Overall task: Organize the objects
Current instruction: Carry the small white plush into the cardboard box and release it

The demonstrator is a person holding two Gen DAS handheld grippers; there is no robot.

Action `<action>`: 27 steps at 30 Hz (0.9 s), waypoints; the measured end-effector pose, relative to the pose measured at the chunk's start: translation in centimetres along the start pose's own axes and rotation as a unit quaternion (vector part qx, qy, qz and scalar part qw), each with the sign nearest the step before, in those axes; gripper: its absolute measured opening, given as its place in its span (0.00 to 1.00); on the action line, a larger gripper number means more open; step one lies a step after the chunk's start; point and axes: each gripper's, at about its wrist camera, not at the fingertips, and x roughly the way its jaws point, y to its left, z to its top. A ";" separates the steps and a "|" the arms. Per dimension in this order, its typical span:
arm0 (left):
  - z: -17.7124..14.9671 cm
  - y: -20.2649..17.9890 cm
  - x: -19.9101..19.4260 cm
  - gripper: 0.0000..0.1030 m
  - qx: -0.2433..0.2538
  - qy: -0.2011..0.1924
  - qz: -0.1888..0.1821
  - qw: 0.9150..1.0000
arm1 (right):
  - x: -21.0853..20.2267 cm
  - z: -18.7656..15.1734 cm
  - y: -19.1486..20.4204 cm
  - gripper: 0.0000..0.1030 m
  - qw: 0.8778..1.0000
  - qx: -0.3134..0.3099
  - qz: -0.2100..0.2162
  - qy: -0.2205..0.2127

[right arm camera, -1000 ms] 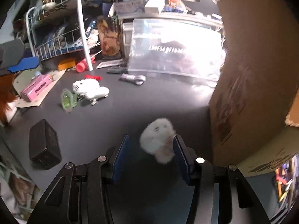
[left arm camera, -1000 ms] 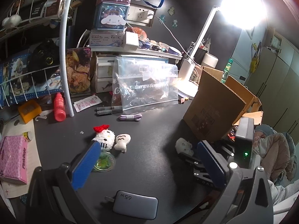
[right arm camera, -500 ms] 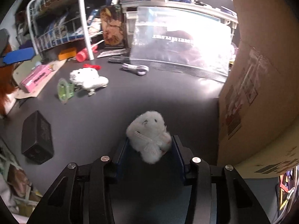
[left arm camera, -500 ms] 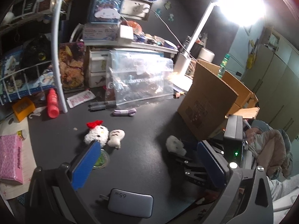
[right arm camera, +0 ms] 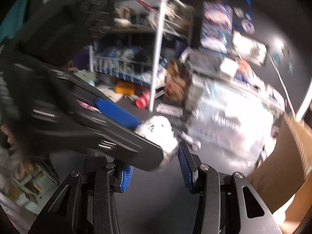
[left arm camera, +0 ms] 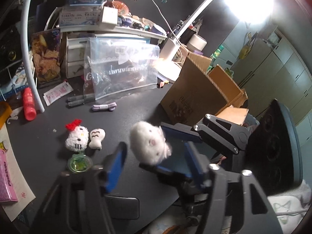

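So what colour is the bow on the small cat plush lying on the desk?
Red. The bow on the cat plush shows best in the left wrist view.

right view motion-blurred | left gripper (right arm camera: 117,115) hides white plush (right arm camera: 158,130) lower half | pink box (left arm camera: 4,177) edge-cropped

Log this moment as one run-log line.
right tongs: shut on plush, lifted | left tongs: open, near plush | box: right

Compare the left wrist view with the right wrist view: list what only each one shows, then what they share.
Only the left wrist view: the Hello Kitty plush, the green dish, the lit desk lamp.
Only the right wrist view: the orange box, though much is blurred.
Both: the fluffy white plush held by the right tool, with the open left tool around it, and the cardboard box.
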 end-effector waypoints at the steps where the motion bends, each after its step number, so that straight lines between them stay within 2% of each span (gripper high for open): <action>1: 0.3 -0.1 -0.4 0.42 0.001 -0.001 0.005 1.000 | -0.2 0.5 0.2 0.37 1.000 -0.013 -0.002 -0.006; 2: 0.6 -0.3 -0.6 0.36 0.001 -0.003 0.011 1.000 | -0.3 0.9 0.4 0.37 1.000 -0.021 -0.004 -0.010; 5: 1.6 -0.8 -1.4 0.26 0.006 -0.008 0.017 1.000 | -0.9 2.0 0.5 0.37 0.999 -0.040 -0.009 -0.024; 7: 2.4 -1.4 -1.8 0.24 0.014 -0.013 0.022 1.000 | -1.4 2.6 0.4 0.37 0.998 -0.047 -0.017 -0.031; 11: 4.2 -3.4 -2.1 0.24 0.037 -0.018 0.026 0.999 | -2.5 3.5 -0.6 0.37 0.997 -0.048 -0.033 -0.041; 17: 8.0 -6.9 -0.6 0.23 0.069 -0.012 0.020 0.997 | -4.7 4.7 -4.2 0.37 0.997 -0.022 -0.054 -0.047; 27: 13.9 -13.1 6.8 0.23 0.098 0.049 -0.010 0.994 | -7.6 3.9 -13.0 0.37 0.994 0.061 -0.090 0.005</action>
